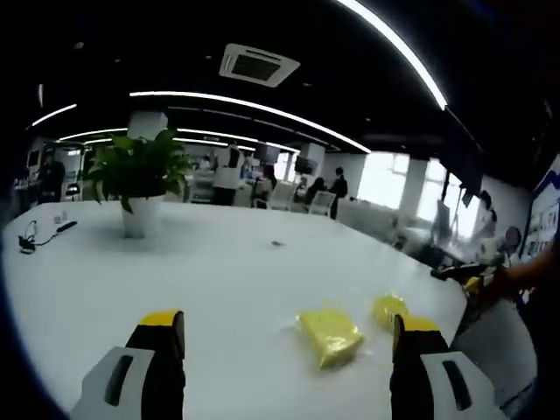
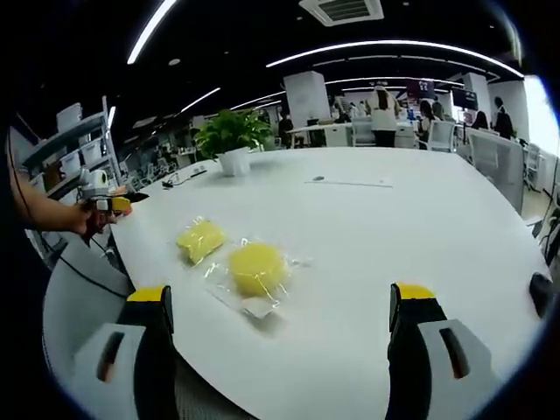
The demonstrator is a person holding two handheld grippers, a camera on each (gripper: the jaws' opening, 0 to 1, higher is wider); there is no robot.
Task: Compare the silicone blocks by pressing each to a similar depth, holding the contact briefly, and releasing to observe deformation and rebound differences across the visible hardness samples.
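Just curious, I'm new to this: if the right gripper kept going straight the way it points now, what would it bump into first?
Probably the round yellow block in its clear wrap, lying ahead between the open jaws; depth is hard to judge.

Distant people (image 1: pixel 339 184) perhaps too blurred

Two yellow blocks (image 2: pixel 200 239) (image 2: pixel 256 267), one plant (image 2: pixel 231 133)

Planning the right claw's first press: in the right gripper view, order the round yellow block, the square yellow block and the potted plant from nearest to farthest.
1. Round yellow block, bagged, just ahead, left of centre.
2. Square yellow block, further left.
3. Potted plant, far across the table.
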